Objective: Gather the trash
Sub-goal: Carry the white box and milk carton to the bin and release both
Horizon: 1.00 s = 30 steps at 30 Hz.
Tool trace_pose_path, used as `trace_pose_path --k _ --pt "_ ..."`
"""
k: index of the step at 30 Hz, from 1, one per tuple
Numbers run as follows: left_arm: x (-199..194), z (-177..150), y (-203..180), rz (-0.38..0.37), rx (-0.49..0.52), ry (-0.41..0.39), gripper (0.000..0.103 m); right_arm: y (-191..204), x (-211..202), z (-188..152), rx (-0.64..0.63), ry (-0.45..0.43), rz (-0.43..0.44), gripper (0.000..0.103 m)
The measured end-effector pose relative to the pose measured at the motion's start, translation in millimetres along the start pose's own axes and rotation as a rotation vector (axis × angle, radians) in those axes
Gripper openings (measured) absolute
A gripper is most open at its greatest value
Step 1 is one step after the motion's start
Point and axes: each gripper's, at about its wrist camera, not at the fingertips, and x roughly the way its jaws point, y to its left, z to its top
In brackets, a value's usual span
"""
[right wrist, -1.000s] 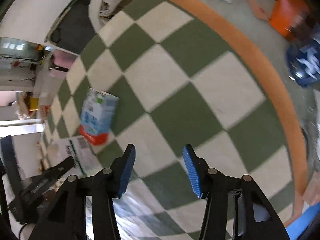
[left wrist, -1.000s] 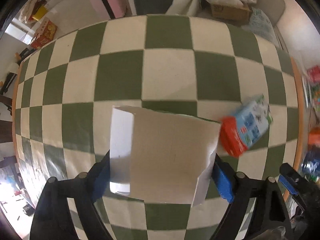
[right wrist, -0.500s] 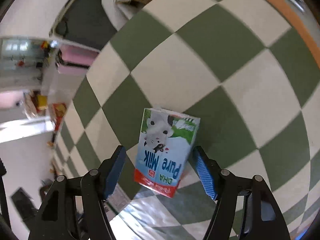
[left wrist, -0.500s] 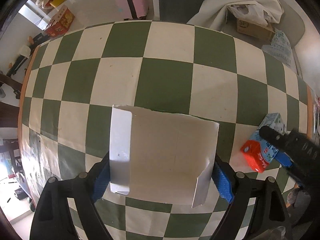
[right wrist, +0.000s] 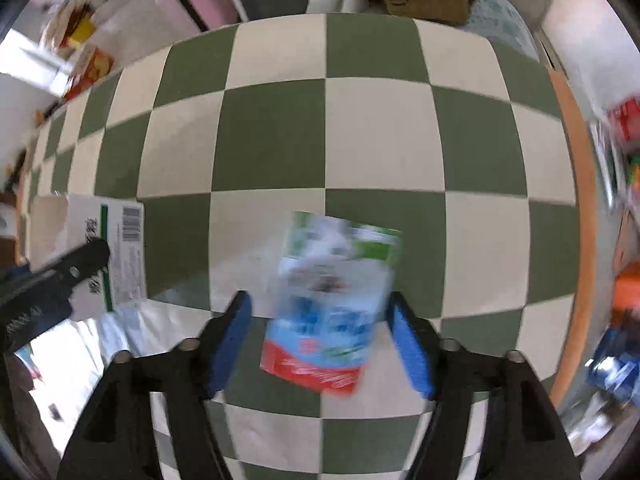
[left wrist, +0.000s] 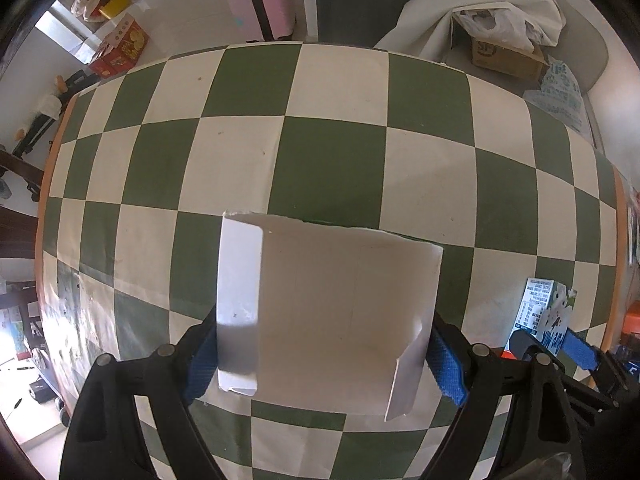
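Note:
My left gripper [left wrist: 320, 354] is shut on a flattened white cardboard box [left wrist: 328, 312], held above the green-and-cream checkered table [left wrist: 328, 160]. In the right wrist view that box [right wrist: 108, 248] shows its printed side with a barcode at the far left. A blue, white and red milk carton [right wrist: 332, 304] lies between the blue pads of my right gripper [right wrist: 322, 346], which is open around it; the pads stand a little apart from its sides. The carton [left wrist: 546, 312] and the right gripper's fingers [left wrist: 576, 350] also show at the lower right of the left wrist view.
The table's orange edge [right wrist: 576, 200] runs down the right side, with coloured clutter beyond it. Past the far edge stand a pink suitcase [left wrist: 258, 0], a cardboard box [left wrist: 504, 56] under white cloth, and a red carton [left wrist: 120, 48] on the floor.
My right gripper has swung round and closed in on the milk carton, which now lies between its open pads. My left gripper keeps its hold on the white box and has risen slightly.

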Motion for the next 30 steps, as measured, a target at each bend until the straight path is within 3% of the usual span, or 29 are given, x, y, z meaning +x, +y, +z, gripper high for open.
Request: trace_pose_path --k 5,7,8,21,30 --pt "0.1 -1.6 0.8 -0.004 0.005 -0.015 0.084 -0.3 6.2 -1.4 0.059 -0.018 -0.008 0.073" --pt "-1.3 -3.5 2.9 -0.01 -0.001 -0.016 0.084 -0.2 8.0 -3.1 0.052 -0.03 -0.012 0.065" --pt "-1.7 -4.2 2.6 -0.013 -0.003 -0.013 0.084 0.4 9.2 -4.0 0.048 -0.027 -0.02 0.052" --pt "-38.0 -40.6 16.5 -0.05 0.02 -0.069 0.084 -3.4 -7.9 -1.8 -0.016 -0.096 -0.011 0.051" --pt "-82.5 -103.3 51.1 -0.075 0.043 -0.127 0.084 -2.5 -31.8 -62.6 -0.054 -0.154 0.017 0.051"
